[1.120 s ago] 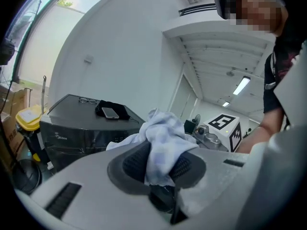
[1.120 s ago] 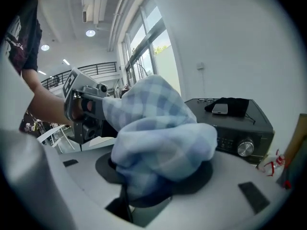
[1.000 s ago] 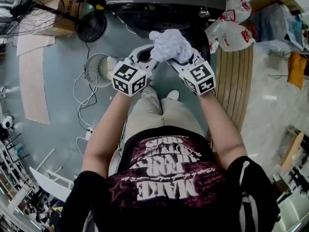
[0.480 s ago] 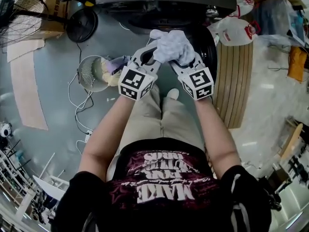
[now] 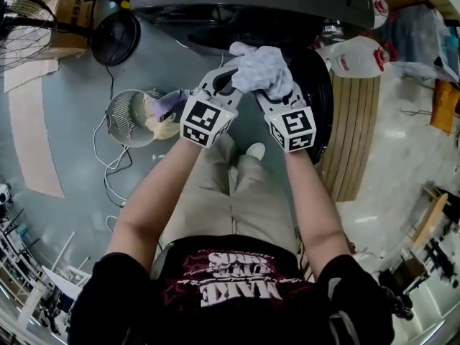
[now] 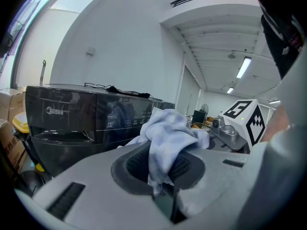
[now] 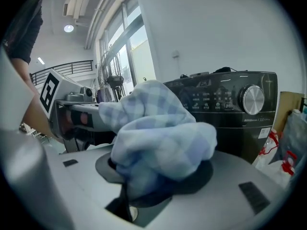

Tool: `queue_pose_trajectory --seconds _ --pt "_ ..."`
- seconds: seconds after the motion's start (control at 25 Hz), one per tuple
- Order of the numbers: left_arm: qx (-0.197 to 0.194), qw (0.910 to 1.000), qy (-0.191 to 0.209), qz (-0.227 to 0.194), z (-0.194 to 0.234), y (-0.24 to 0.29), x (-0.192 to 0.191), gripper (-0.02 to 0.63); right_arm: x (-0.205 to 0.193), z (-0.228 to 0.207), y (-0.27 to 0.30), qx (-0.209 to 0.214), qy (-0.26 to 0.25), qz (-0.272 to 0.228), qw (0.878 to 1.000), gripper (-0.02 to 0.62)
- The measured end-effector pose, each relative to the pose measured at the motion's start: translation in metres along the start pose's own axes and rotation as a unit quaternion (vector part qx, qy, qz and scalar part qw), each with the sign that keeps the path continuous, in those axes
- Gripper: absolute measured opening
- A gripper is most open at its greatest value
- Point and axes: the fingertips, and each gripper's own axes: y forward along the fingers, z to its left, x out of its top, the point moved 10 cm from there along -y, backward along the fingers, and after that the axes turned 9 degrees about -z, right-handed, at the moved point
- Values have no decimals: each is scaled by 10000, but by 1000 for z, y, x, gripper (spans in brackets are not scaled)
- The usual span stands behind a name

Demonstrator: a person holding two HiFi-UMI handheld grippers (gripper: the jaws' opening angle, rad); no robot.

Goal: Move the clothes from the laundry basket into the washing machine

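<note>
Pale blue checked cloth (image 5: 260, 69) is bunched up between your two grippers, held in the air ahead of your feet and right in front of the black washing machine (image 5: 251, 6). It is not inside the machine.

Your left gripper (image 5: 230, 79) has its jaws almost together, and they pinch a thin hanging fold of the cloth (image 6: 168, 138). In the left gripper view (image 6: 163, 174) the fabric rises out of the pads and spills over to the right. Your right gripper (image 5: 277, 86) has its jaws further apart. They are clamped on a thick wad of the same cloth (image 7: 158, 133), which bulges over the pads and hides most of them in the right gripper view (image 7: 144, 188). The two grippers point inward toward each other, with their tips close together under the bundle.

Both gripper views show the washing machine's dark control panel (image 6: 72, 123) behind the cloth. Its silver dial (image 7: 253, 99) is at the right in the right gripper view.

A dark round shape (image 5: 320, 99) lies below your right gripper at the machine's front. You cannot tell from here whether it is the open door.

The round wire laundry basket (image 5: 115, 113) sits on the grey floor to your left, well apart from the held cloth. A purple garment (image 5: 171, 100) and a cream one (image 5: 162, 128) lie at its right side. A white jug with a red label (image 5: 356, 56) stands to the right of the machine.
</note>
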Motion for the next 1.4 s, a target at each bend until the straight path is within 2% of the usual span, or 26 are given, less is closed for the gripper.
queue_pose_trajectory --seconds 0.24,0.44,0.72,1.0,1.2,1.4 --pt "253 9995 -87 -157 8 15 -33 48 -29 -14 17 -25 -94 -34 9999 224" --pt "470 9985 -102 -262 20 33 -59 48 -49 -27 38 -253 -48 -128 9996 224" --pt "629 9980 43 -52 37 43 -86 48 -77 -31 64 -448 -2 -123 9989 224" --pt "580 9982 127 30 61 58 -101 48 -91 -46 96 -739 -136 -277 9968 225" --pt "495 9985 183 108 78 65 -112 63 -102 -73 126 -1067 -233 -438 9931 225" --pt "640 9976 144 202 97 51 -129 64 -108 -102 158 -1178 -270 -514 9913 227"
